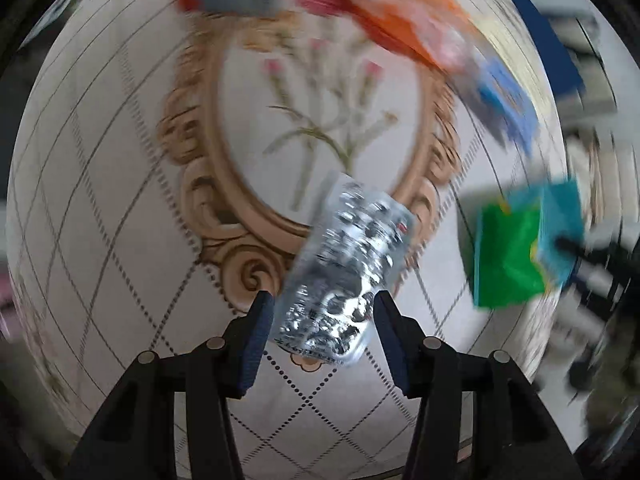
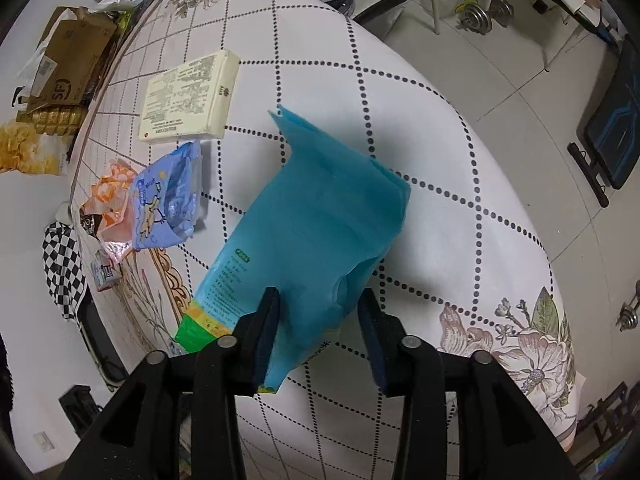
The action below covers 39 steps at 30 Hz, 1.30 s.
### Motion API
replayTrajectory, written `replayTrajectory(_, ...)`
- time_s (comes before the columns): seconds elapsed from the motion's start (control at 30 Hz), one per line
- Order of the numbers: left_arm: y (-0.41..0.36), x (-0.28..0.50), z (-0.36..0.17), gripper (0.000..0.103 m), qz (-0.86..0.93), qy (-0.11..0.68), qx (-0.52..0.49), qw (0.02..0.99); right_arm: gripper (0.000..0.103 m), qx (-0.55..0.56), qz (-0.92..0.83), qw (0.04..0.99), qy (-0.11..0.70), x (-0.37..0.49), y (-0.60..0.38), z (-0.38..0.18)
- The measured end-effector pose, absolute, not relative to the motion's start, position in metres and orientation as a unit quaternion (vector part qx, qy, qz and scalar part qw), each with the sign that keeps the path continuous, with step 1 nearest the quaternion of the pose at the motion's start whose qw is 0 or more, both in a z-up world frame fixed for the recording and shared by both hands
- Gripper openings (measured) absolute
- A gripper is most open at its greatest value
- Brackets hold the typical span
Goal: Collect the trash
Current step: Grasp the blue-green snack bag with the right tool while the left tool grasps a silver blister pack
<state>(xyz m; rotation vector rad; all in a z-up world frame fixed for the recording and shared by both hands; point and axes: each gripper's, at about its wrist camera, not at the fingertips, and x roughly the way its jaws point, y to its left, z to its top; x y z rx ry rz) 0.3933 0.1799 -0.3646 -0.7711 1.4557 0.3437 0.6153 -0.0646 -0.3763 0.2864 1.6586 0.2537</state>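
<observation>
Both grippers loaded: left gripper [image 1: 323, 322] pinches crumpled silver foil blister pack [image 1: 348, 268] above the table, right gripper [image 2: 320, 320] clamps the blue-green plastic bag [image 2: 316, 220]; we should steady the left, then feed foil into the bag's mouth

A home room: floral tablecloth [image 2: 400, 92], tiled floor [image 2: 500, 92], dumbbells [image 2: 480, 14], cardboard box [image 2: 72, 56].

"SF" logo on brown cardboard box [image 2: 68, 60], other print too small to read
</observation>
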Motion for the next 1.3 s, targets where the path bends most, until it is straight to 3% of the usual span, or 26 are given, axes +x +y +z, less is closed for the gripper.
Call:
replayTrajectory(0.07, 0.181, 0.401, -0.368, 0.049, 0.140, 0.651, -0.321, 0.674, 0.048, 0.131, 0.116, 0.653, 0.736, 0.614, -0.066, -0.380)
replayTrajectory(0.17, 0.160, 0.434, -0.373, 0.049, 0.120, 0.685, -0.205, 0.689, 0.056, 0.130, 0.125, 0.647, 0.741, 0.608, -0.062, -0.383)
replayTrajectory(0.23, 0.149, 0.451, -0.379, 0.062, 0.103, 0.697, -0.166, 0.690, 0.058, 0.124, 0.132, 0.647, 0.740, 0.605, -0.056, -0.385)
replayTrajectory(0.37, 0.130, 0.471, -0.385, 0.065, 0.109, 0.705, -0.108, 0.693, 0.058, 0.124, 0.134, 0.650, 0.738, 0.600, -0.047, -0.391)
replayTrajectory(0.43, 0.131, 0.477, -0.384, 0.062, 0.111, 0.701, -0.117, 0.695, 0.050, 0.121, 0.130, 0.657, 0.733, 0.598, -0.044, -0.392)
replayTrajectory(0.7, 0.135, 0.456, -0.383, 0.061, 0.127, 0.680, -0.147, 0.707, 0.036, 0.088, 0.153, 0.686, 0.706, 0.593, -0.038, -0.372)
replayTrajectory(1.0, 0.151, 0.399, -0.334, 0.061, 0.177, 0.631, -0.183, 0.732, 0.034, 0.057, 0.189, 0.700, 0.686, 0.582, -0.049, -0.347)
replayTrajectory(1.3, 0.134, 0.329, -0.275, 0.061, 0.197, 0.585, -0.204, 0.760, 0.033, 0.025, 0.237, 0.702, 0.671, 0.520, -0.052, -0.319)
